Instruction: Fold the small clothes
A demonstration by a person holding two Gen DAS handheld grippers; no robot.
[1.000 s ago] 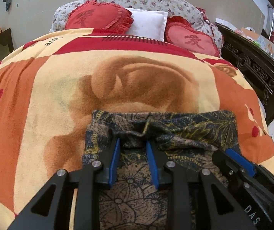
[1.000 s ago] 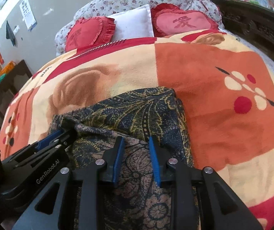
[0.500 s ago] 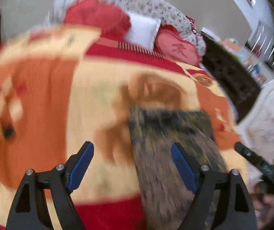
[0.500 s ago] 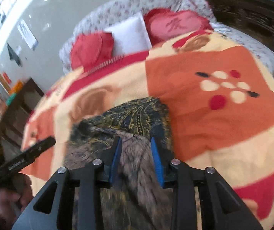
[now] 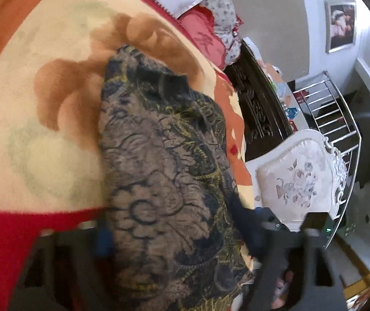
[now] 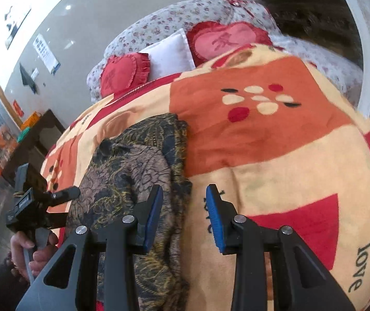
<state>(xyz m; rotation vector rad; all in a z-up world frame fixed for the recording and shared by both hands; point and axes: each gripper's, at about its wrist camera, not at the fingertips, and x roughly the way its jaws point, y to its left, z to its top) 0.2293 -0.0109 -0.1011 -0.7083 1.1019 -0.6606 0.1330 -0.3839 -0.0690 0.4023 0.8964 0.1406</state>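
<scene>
A dark patterned garment with gold and brown flower print lies folded in a long strip on the orange and cream blanket. It also shows in the right wrist view. My left gripper is open and blurred, its jaws wide on either side of the garment's near end. My right gripper is open and empty, with its left finger over the garment's right edge and its right finger over the blanket. The left gripper shows at the left of the right wrist view, held in a hand.
Red heart cushions and a white pillow lie at the head of the bed. A dark carved bed frame, a white padded chair and a metal rack stand to the right. A dark side table stands on the left.
Both grippers have let go of the garment and opened. The left one swung round to the left side of the garment, and the right one drew back and shifted right.
</scene>
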